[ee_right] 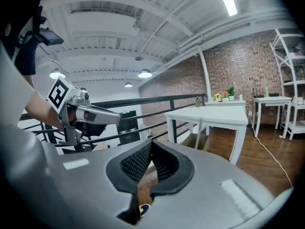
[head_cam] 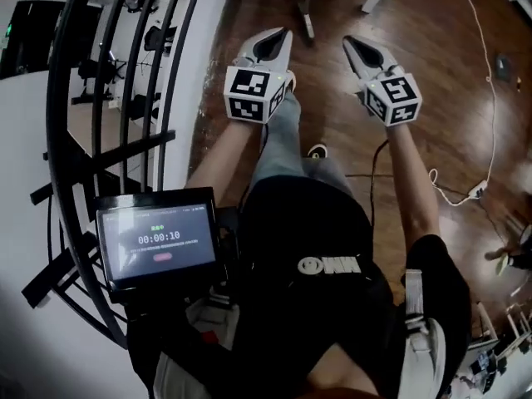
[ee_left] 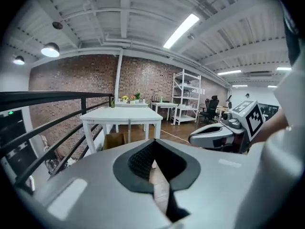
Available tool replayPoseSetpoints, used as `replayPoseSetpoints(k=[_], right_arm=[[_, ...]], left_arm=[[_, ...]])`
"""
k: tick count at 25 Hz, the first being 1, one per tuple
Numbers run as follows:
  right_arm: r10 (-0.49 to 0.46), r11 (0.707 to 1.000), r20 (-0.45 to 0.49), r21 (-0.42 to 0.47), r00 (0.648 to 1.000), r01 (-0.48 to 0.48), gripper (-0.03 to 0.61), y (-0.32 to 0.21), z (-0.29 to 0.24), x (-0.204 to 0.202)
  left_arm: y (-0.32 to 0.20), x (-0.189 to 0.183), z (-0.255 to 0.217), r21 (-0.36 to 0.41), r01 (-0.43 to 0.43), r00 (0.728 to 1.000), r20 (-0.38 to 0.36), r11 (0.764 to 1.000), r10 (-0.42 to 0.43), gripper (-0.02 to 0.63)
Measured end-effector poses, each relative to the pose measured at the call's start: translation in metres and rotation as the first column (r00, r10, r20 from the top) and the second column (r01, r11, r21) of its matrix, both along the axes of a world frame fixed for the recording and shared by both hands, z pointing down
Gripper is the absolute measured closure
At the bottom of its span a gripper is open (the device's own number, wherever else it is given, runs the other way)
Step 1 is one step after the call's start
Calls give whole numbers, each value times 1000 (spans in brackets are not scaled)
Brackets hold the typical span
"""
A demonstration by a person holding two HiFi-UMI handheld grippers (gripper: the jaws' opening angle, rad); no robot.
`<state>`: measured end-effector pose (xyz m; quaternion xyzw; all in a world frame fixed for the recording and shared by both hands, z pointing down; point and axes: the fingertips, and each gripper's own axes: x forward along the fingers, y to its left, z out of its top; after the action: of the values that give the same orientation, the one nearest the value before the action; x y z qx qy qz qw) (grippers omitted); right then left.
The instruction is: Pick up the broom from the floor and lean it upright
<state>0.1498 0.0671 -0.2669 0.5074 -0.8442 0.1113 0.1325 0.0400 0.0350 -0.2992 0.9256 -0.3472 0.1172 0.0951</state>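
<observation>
Both grippers are held out side by side at about waist height over the brown wooden floor [head_cam: 416, 32]. My left gripper [head_cam: 278, 33] has its jaws together with nothing between them, and the left gripper view [ee_left: 153, 142] shows the same. My right gripper [head_cam: 351, 41] is also shut and empty, with its black pads meeting in the right gripper view [ee_right: 151, 143]. A thin dark pole [head_cam: 307, 11] lies on the floor ahead of the left gripper. I cannot tell whether it is the broom. No broom shows in either gripper view.
A black metal railing [head_cam: 100, 98] runs along my left. A white table [ee_left: 121, 116] and a white shelf unit [ee_left: 187, 97] stand ahead. A white cable [head_cam: 486, 81] and power strip [head_cam: 475, 191] lie on the floor at right. A small screen [head_cam: 158, 243] hangs at my chest.
</observation>
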Motion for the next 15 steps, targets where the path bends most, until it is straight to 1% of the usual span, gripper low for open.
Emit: replayPoseSetpoints(k=[1, 3, 6, 9, 11, 13, 15], right_arm=[[-34, 999, -1, 4, 999, 34, 575, 23, -25, -24], [-75, 997, 5, 27, 997, 75, 575, 63, -57, -61], [-90, 994, 47, 72, 995, 87, 575, 114, -90, -91], [-77, 995, 142, 78, 987, 66, 574, 150, -111, -95], [-62, 995, 195, 84, 979, 47, 574, 159, -114, -94], [-56, 995, 219, 89, 974, 37, 574, 164, -113, -97], [-49, 994, 225, 106, 973, 26, 574, 166, -119, -99]], left_arm=[[27, -14, -24, -5, 9, 1000, -18, 1000, -9, 595], [71, -36, -53, 12, 19, 999, -37, 1000, -19, 595], [119, -51, -88, 48, 24, 998, -65, 999, -21, 595], [147, -49, -111, 75, 15, 997, -76, 997, -10, 595], [152, -48, -113, 65, 20, 996, -88, 998, -14, 595], [156, -48, -109, 40, 18, 994, -106, 999, -13, 595], [158, -48, -108, 42, 15, 994, -106, 999, -11, 595]])
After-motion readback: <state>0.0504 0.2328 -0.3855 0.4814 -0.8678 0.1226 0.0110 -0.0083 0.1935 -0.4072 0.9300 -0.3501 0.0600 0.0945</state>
